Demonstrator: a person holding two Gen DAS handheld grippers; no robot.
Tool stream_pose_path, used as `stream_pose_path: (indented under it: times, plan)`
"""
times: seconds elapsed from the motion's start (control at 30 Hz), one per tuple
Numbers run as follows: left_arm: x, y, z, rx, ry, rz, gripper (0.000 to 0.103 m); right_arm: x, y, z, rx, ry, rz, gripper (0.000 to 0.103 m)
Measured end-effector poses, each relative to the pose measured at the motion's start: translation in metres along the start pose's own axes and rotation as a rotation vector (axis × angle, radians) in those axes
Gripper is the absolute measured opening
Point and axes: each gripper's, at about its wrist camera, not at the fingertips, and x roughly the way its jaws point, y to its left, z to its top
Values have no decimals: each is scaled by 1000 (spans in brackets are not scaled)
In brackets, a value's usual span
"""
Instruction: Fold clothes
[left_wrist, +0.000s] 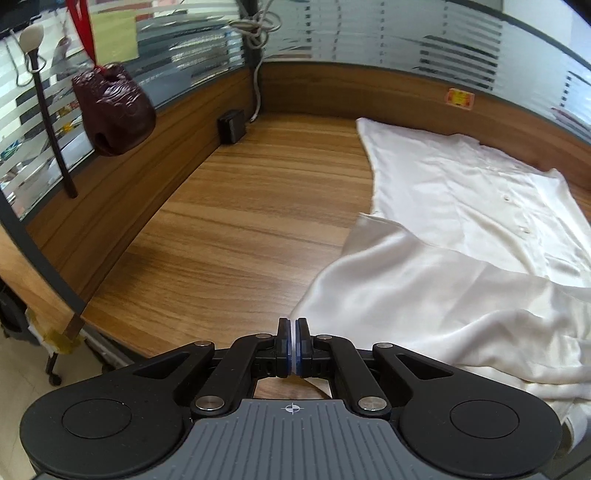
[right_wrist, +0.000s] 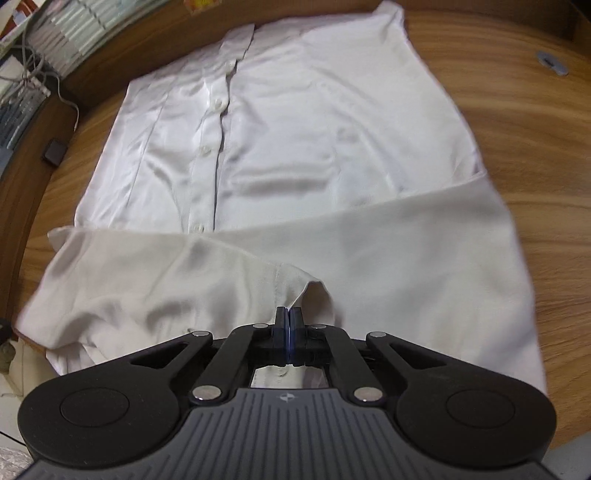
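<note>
We see a white button-up shirt (right_wrist: 295, 129) lying front side up on the wooden counter (left_wrist: 229, 206), its button placket running away from us, with the near part already folded across as a wide band. The right hand-held gripper (right_wrist: 289, 314) is clenched, and it seems to pinch a small ridge of this folded cloth just at its tips. The left hand-held gripper (left_wrist: 293, 325) is also clenched but grasps nothing; the shirt lies to its right, its edge just beside the tips. We judge that the right hand is nearer to the cloth, so the next fold depends on it.
</note>
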Motion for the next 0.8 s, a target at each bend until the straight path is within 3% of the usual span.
stream_pose_path:
  times: [0.1, 0.23, 0.37, 0.4, 0.5, 0.57, 0.7, 0.8]
  plan:
    - [-5, -9, -5, 53, -24, -16, 5, -16, -14, 7, 21, -23, -26, 0]
    - [3, -16, -12, 80, -6, -20, 32, -30, -39, 16, 37, -42, -77, 0]
    - [15, -17, -16, 72, 37, -8, 33, -30, -46, 13, 54, -15, -45, 4]
    - [17, -16, -16, 63, 49, -6, 33, -29, -44, 11, 50, -8, -39, 7]
    - [24, -11, -18, 45, 76, 0, 35, -24, -30, 1, 29, 18, -22, 33]
    - [27, -7, -18, 38, 88, 6, 40, -18, -21, -6, 13, 42, -5, 34]
    - [31, 0, -19, 30, 96, 16, 40, -3, -4, -22, -12, 92, 3, 49]
    - [31, 5, -19, 34, 98, 19, 40, 6, 2, -29, 1, 108, 7, 49]
